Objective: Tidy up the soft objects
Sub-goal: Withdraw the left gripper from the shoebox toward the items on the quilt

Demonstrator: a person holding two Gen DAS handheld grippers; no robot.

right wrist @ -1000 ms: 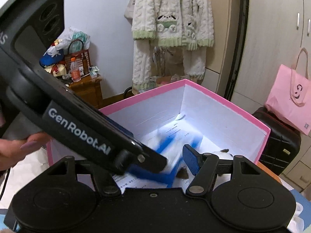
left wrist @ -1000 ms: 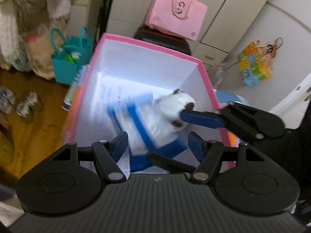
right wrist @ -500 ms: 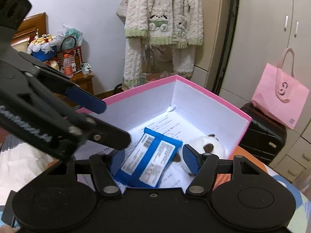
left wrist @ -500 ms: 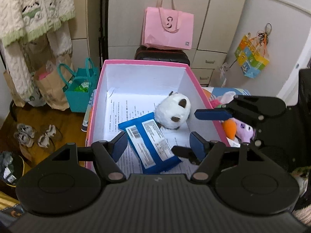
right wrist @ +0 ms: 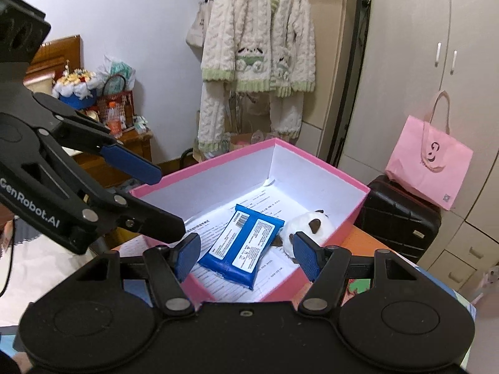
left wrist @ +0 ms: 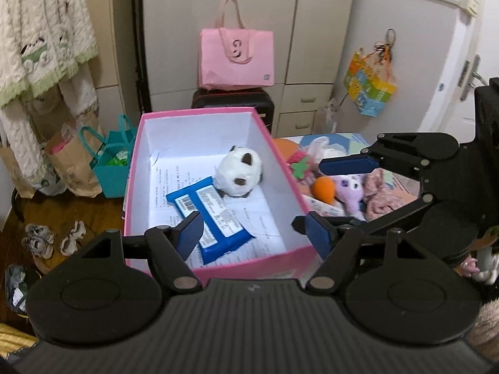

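**Sorting soft items into the pink box: two in, several still out**

Box contents, as we read them in both wrist views: a blue wipes pack [left wrist: 209, 218] lies flat on printed sheets on the floor of the pink box [left wrist: 280, 168], and a white plush toy with brown ears [left wrist: 239, 177] rests at its far right, touching the pack's far end. We judge the task partly done, since these two items are stowed while others wait outside.

Left gripper [left wrist: 252, 233]: its jaws are opening and nothing lies between the blue pads; the pack seen past them sits on the box floor, well below. Right gripper [right wrist: 246, 254]: its jaws stand moderately apart and likewise hold nothing. Both hang above the near rim of the box.

What only the left wrist view shows: the pile still to be sorted, on the table right of the box, namely an orange plush [left wrist: 324, 188], a lilac plush toy [left wrist: 349, 191], a pink knitted cloth [left wrist: 379, 191] and an orange-and-pink item [left wrist: 296, 162] nearer the far edge. The right gripper's fingers [left wrist: 349, 165] hover over this pile. We take the lilac or orange toy as the likely next pick.

What only the right wrist view shows: the left gripper from the side [right wrist: 137, 168], open and empty, and the box's full depth with ample room left.
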